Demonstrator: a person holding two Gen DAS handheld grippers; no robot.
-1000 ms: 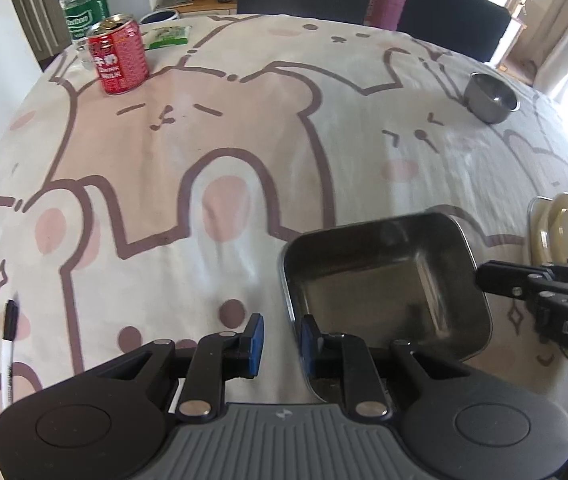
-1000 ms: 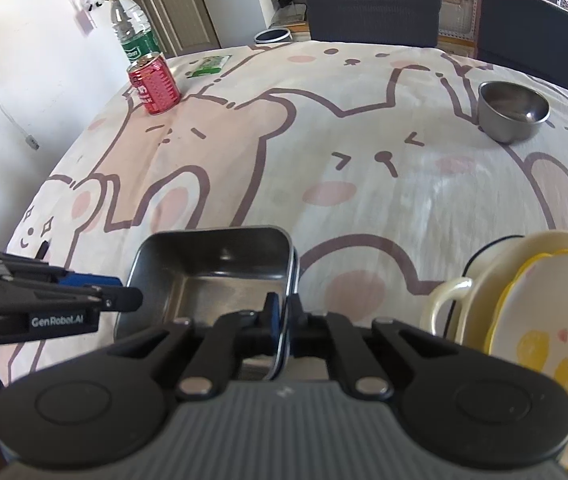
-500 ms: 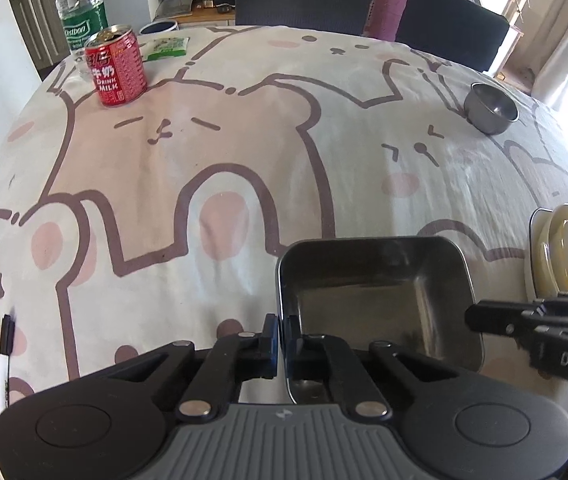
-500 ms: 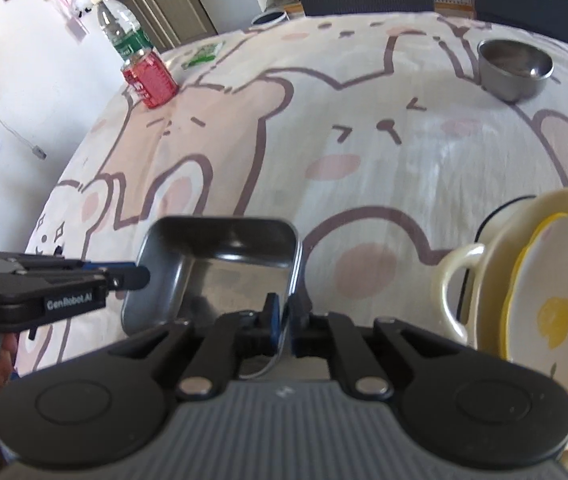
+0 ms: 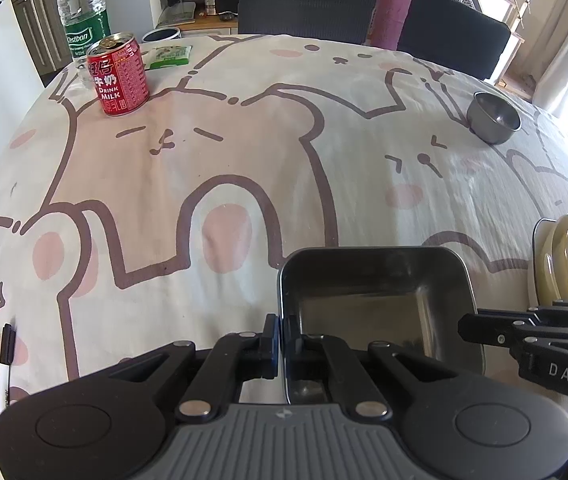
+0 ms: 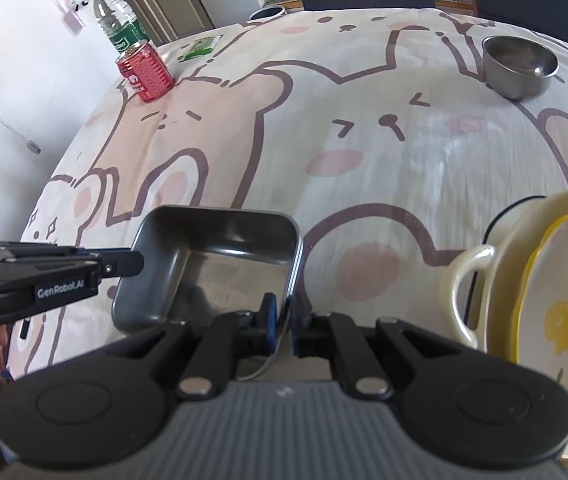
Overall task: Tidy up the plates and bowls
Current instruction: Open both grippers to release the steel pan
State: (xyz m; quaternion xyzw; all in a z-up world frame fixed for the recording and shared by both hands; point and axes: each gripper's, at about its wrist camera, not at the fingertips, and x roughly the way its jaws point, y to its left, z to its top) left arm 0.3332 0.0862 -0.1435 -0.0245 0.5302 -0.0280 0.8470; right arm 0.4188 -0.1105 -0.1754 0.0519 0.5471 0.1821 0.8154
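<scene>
A square steel tray (image 5: 375, 300) (image 6: 212, 264) hangs above the bear-print tablecloth, held from both sides. My left gripper (image 5: 282, 340) is shut on the tray's left rim. My right gripper (image 6: 282, 320) is shut on its right rim. Each gripper shows from the side in the other's view, the right one (image 5: 531, 336) and the left one (image 6: 44, 272). A cream handled dish (image 6: 479, 276) with a yellow-rimmed lemon plate (image 6: 563, 308) on it sits at the right; it also shows in the left wrist view (image 5: 563, 264). A small steel bowl (image 5: 492, 118) (image 6: 519, 66) stands far right.
A red milk can (image 5: 118, 76) (image 6: 146, 72) and a water bottle (image 5: 84, 16) (image 6: 118, 20) stand at the far left. A green packet (image 5: 166, 56) lies behind them. A marker pen (image 5: 6, 360) lies near the left front edge. Dark chairs (image 5: 307, 0) stand behind the table.
My left gripper has closed onto the tray's left rim; it was open a second ago. Both grippers have lifted the tray off the cloth and the view has risen.
</scene>
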